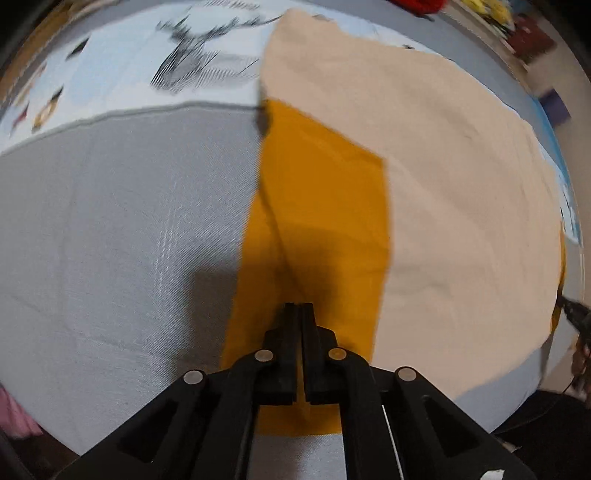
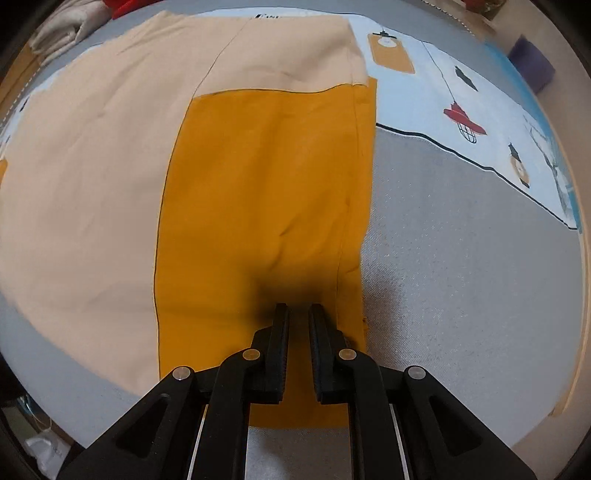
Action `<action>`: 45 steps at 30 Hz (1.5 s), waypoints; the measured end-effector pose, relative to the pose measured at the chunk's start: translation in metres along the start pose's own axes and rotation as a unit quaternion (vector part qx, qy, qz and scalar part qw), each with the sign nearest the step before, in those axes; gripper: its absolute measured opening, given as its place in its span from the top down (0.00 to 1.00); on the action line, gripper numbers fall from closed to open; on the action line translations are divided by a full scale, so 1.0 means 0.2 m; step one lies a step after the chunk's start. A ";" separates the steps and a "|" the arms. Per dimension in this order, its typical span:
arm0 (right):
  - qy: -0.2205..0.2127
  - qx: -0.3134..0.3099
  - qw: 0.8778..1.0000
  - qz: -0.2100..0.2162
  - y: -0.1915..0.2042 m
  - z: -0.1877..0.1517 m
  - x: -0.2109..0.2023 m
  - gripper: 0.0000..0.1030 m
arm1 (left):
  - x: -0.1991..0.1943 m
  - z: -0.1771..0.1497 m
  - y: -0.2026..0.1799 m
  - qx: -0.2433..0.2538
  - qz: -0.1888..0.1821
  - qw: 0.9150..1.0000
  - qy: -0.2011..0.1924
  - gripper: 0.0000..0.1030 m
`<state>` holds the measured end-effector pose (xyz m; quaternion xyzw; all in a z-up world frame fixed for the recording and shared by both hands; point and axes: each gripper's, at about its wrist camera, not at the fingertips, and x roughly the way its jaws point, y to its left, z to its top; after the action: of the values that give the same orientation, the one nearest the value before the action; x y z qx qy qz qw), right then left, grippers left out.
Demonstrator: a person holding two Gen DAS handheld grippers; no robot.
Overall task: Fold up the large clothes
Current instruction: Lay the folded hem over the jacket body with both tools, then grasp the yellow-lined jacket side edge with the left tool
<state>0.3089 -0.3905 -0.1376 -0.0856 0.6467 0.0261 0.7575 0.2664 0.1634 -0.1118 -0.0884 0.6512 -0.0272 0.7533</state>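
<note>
A large garment with a beige body (image 1: pixel 461 184) and mustard-yellow panel (image 1: pixel 317 206) lies flat on a bed. In the left wrist view my left gripper (image 1: pixel 299 306) is shut on the yellow fabric, which rises in a ridge to the fingertips. In the right wrist view the beige part (image 2: pixel 85 177) lies left and the yellow part (image 2: pixel 266 177) runs up the middle. My right gripper (image 2: pixel 298 308) sits over the yellow fabric near its right edge, jaws nearly closed with a narrow gap and fabric between them.
The bed has a grey cover (image 1: pixel 110 240) and a light-blue printed sheet (image 2: pixel 480 103) beyond it. Folded pale cloth (image 2: pixel 62 33) lies at the far left. A purple box (image 2: pixel 532 66) stands beyond the bed. The other gripper (image 1: pixel 576 314) shows at the right edge.
</note>
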 end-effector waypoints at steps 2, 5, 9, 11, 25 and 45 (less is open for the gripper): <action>0.003 -0.006 1.000 -0.008 0.01 -0.01 -0.01 0.88 | -0.03 -0.01 -0.07 0.031 -0.029 0.999 -0.003 0.94; 0.008 -0.022 1.000 -0.021 0.02 -0.02 0.00 0.88 | 0.06 -0.04 -0.07 0.049 0.018 0.998 0.038 0.89; 0.001 -0.021 0.999 -0.044 0.04 -0.01 -0.04 0.88 | 0.04 -0.03 -0.02 0.032 0.022 0.999 0.036 0.89; -0.032 -0.024 0.997 -0.059 0.08 -0.01 -0.09 0.88 | 0.00 -0.03 -0.05 0.048 0.044 0.998 0.014 0.89; -0.185 -0.210 0.956 0.091 0.88 0.11 -0.30 0.88 | -0.07 0.03 -0.26 0.082 0.065 0.994 -0.029 0.89; -0.279 -0.135 0.951 0.017 0.76 -0.10 -0.83 0.86 | -0.40 -0.25 -0.19 0.007 0.010 0.983 -0.182 0.93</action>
<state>0.2393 -0.2329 0.0077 -0.1656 0.4014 0.1489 0.8884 0.2068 0.1333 -0.0332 -0.0801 0.5043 -0.0074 0.8598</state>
